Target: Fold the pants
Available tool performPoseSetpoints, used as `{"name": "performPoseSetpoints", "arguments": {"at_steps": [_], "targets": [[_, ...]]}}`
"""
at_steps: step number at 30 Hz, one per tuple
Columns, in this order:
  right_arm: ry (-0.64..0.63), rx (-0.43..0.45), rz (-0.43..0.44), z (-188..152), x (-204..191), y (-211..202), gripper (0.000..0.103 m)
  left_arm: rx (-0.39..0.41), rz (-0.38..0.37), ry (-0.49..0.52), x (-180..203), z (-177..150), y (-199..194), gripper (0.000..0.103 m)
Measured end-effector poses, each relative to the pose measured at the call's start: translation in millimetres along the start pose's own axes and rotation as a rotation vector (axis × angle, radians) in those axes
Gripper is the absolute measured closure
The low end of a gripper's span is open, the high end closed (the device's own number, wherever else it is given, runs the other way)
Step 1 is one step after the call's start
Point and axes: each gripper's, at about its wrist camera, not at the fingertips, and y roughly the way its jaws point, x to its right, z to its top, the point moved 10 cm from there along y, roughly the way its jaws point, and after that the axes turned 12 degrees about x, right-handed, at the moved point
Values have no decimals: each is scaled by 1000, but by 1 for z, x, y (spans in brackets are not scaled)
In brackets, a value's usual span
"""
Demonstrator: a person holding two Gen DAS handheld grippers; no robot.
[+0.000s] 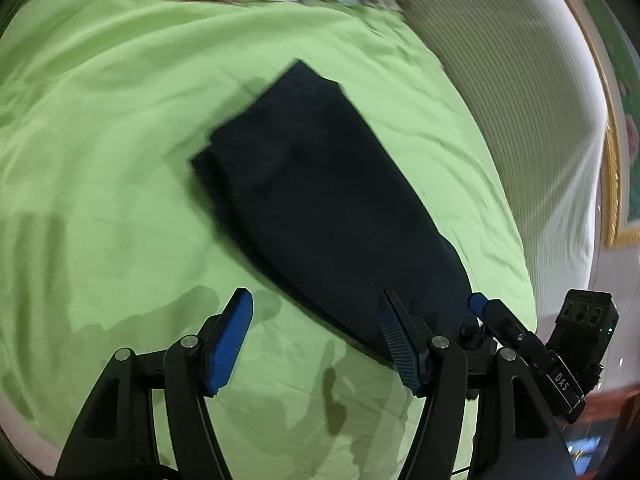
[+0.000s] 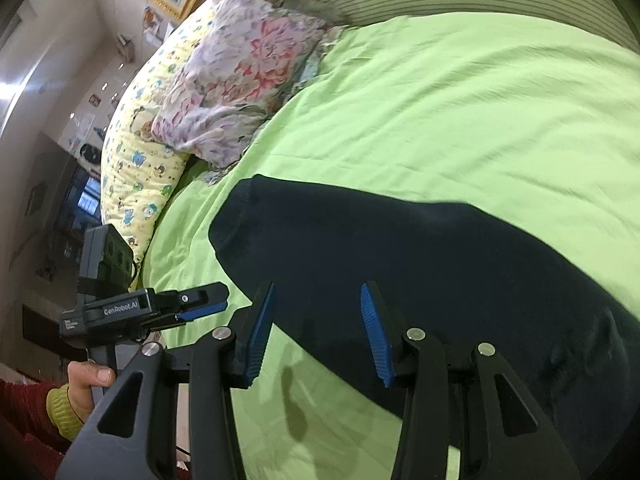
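Note:
Dark navy pants (image 1: 320, 200) lie folded into a long narrow strip on a light green bedsheet (image 1: 100, 140). My left gripper (image 1: 316, 300) is open and empty, just above the sheet at the strip's near end. My right gripper (image 2: 318, 292) is open and empty, hovering over the pants (image 2: 420, 272) near their other end. The right gripper also shows at the lower right of the left wrist view (image 1: 480, 304), beside the pants' edge. The left gripper shows at the left of the right wrist view (image 2: 208, 306), next to the pants' end.
A floral pillow (image 2: 240, 76) and a yellow patterned pillow (image 2: 136, 168) lie at the head of the bed. A striped white blanket (image 1: 520, 100) runs along the bed's far side. A gold-framed picture (image 1: 616, 184) hangs on the wall.

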Motion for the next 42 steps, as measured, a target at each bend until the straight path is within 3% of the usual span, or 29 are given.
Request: {"name": "performPoseSetpoints", "arguments": {"at_steps": [7,17,23,32,34,35,37,42], "targets": [[-84,-54,24,16,-18,34,54,31,24,-88,-24,15,1,35],[-208,-163,50,43,-33,99,53,8,10,-187,-44,21,21,31],[-320,-268,70,53,-48,146,53,14,-9,-198,-38,33,35,27],[-463,-421,105,38,-65,194,53,71,-28,-189,-35,44,44,30],[-473,-450,123,32,-68,199,53,81,-6,-154,-34,45,44,36],[-470,-470,127,29,-68,201,54,85,6,-137,-34,45,45,44],[-473,-465,127,28,-68,202,66,85,27,-98,-34,46,47,62],[-458,-430,155,30,-71,189,79,86,-3,-94,-32,48,45,77]]}}
